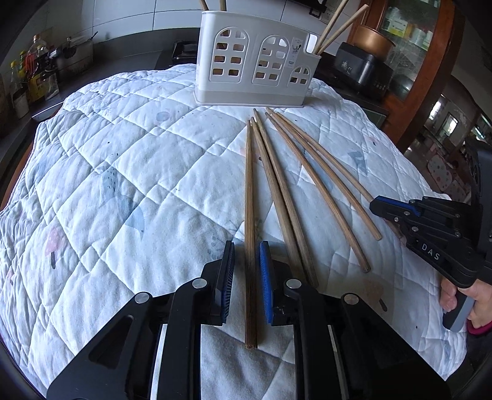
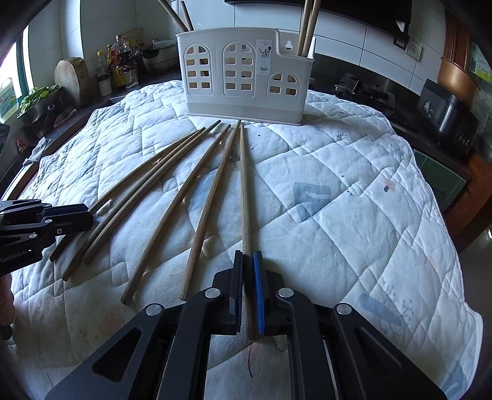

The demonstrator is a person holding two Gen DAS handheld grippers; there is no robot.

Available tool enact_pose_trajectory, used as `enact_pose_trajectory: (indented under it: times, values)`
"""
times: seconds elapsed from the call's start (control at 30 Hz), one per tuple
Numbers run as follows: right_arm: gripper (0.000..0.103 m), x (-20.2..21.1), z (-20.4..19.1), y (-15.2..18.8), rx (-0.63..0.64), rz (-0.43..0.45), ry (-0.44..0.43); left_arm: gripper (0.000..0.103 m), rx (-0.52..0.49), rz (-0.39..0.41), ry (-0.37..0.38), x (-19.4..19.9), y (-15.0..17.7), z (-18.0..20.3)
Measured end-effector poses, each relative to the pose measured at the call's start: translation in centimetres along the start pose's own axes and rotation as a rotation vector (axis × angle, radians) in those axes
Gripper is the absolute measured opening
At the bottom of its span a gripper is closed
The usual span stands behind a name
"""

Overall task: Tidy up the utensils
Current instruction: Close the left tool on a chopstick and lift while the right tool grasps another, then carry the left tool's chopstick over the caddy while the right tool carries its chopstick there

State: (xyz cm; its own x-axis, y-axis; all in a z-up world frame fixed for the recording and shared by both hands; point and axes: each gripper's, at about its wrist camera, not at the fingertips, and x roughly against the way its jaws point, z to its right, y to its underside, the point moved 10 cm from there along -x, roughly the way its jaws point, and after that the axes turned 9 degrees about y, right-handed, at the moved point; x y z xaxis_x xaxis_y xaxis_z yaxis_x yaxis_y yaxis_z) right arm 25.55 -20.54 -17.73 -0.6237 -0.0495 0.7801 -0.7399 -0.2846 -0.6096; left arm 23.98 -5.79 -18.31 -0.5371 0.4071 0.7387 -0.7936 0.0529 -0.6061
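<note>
Wooden chopsticks: a few housed, six to go

Wood on the cloth tells most of the story. The leftmost chopstick lies between the fingers of the left gripper, which stand slightly spread, with a sliver of cloth showing beside one pad, so it is straddled and not yet pinched. The rightmost chopstick is pinched between the pads of the right gripper, its far tip near the holder's foot. Four loose chopsticks fan out between those two, untouched. All six rest on the quilted cloth, tips pointing at the white plastic utensil holder just beyond. Two pairs of standing chopsticks already lean in its end compartments. By my reckoning, the job is under halfway: six sticks need lifting and dropping in
</note>
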Motion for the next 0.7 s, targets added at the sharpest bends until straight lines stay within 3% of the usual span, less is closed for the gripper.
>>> enact_pose_trajectory:
  times: [0.1, 0.4, 0.7]
  values:
    - [0.007, 0.1, -0.1, 0.0, 0.000, 0.004, 0.006, 0.009, -0.048, 0.004, -0.038, -0.1, -0.1, 0.3]
    - [0.007, 3.1, 0.2, -1.5, -0.013, 0.085, 0.017, 0.006, -0.022, 0.047, 0.001, 2.1, -1.3, 0.1]
    - [0.007, 8.1, 1.5, -6.7, -0.036, 0.229, 0.023, 0.006, -0.067, 0.207, 0.016, 6.6, -5.3, 1.0]
